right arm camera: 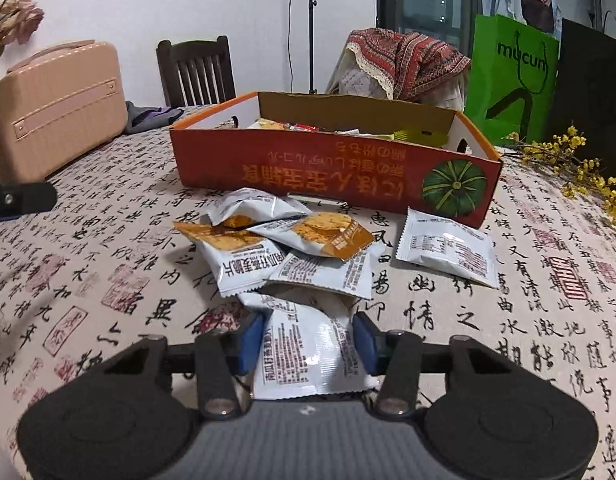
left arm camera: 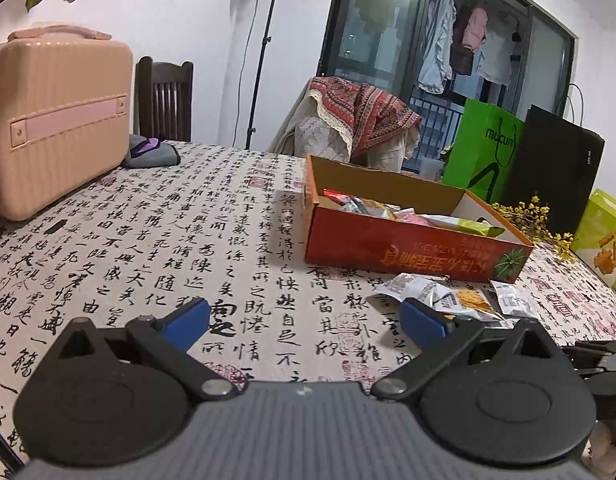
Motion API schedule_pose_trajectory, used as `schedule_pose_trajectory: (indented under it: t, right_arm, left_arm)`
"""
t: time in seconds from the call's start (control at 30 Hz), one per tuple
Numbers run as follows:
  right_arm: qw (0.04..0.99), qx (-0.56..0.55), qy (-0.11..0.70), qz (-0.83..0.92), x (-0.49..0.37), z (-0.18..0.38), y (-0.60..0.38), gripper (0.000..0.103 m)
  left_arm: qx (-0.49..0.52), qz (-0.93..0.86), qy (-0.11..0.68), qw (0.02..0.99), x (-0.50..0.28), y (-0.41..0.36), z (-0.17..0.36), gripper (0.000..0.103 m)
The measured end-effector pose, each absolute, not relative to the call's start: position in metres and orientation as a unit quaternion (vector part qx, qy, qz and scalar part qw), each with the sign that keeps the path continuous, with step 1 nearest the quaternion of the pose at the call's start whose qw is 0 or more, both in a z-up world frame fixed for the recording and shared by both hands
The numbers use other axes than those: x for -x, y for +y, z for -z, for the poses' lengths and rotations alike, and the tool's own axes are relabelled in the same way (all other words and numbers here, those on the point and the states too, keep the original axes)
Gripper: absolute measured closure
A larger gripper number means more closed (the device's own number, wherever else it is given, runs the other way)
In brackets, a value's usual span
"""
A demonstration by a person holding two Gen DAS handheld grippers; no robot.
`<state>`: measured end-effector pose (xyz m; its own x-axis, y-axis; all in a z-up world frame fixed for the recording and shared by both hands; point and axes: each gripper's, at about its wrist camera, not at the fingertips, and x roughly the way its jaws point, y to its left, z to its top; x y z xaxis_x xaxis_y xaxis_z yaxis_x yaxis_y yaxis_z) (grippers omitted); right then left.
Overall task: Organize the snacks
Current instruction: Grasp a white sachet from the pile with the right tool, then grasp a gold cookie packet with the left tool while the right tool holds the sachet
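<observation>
- Right gripper [right arm camera: 308, 343]: its blue pads are seen clamped on the two sides of a white snack packet [right arm camera: 308, 354], held at the near edge of the surface [right arm camera: 108, 240].
- Left gripper [left arm camera: 304, 320]: its pads are held wide apart over bare cloth, with nothing between them.
- Just beyond the held packet, a loose pile of packets [right arm camera: 284, 248] is heaped on the surface, and a single packet [right arm camera: 447, 252] lies flat just to the right of the pile.
- These packets are judged light, soft and crinkly, with slippery film and brittle contents; a gentle hold across the flat body or at a sealed end is advised.
- Behind the pile, the orange box [right arm camera: 331, 172] stands open, already partly filled with snacks.
- Farther off, a pink case [right arm camera: 56, 112] sits at the far left corner.
</observation>
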<state>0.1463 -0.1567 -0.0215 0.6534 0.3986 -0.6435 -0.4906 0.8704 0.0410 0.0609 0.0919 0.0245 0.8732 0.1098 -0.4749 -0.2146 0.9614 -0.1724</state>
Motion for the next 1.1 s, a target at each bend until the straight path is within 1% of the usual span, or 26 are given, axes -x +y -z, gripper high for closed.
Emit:
schedule_pose_trajectory:
  t: [0.37,0.5,0.9,1.0,1.1]
  right_arm:
    - [0.929,0.049,0.284,-0.233,-0.118,-0.002,-0.205,0.059]
    - [0.934,0.028,0.284,-0.216,-0.123,-0.001,-0.221,0.059]
    - [0.942,-0.013,0.282,-0.179,-0.143,0.0,-0.247,0.059]
    - [0.942,-0.015,0.284,-0.179,-0.146,0.001,-0.249,0.059]
    - [0.941,-0.018,0.286,-0.178,-0.148,0.001,-0.25,0.059]
  left_arm:
    - [0.089,-0.058,0.263,0.959,-0.08,0.061,-0.022,0.0]
    - [0.075,-0.035,0.286,0.955,-0.098,0.041,-0.018,0.0]
    - [0.025,0.022,0.403,0.914,-0.181,0.0,0.011,0.0]
    - [0.024,0.022,0.417,0.908,-0.195,-0.006,0.019,0.0]
    - [-0.004,0.012,0.414,0.91,-0.199,-0.012,0.022,0.0]
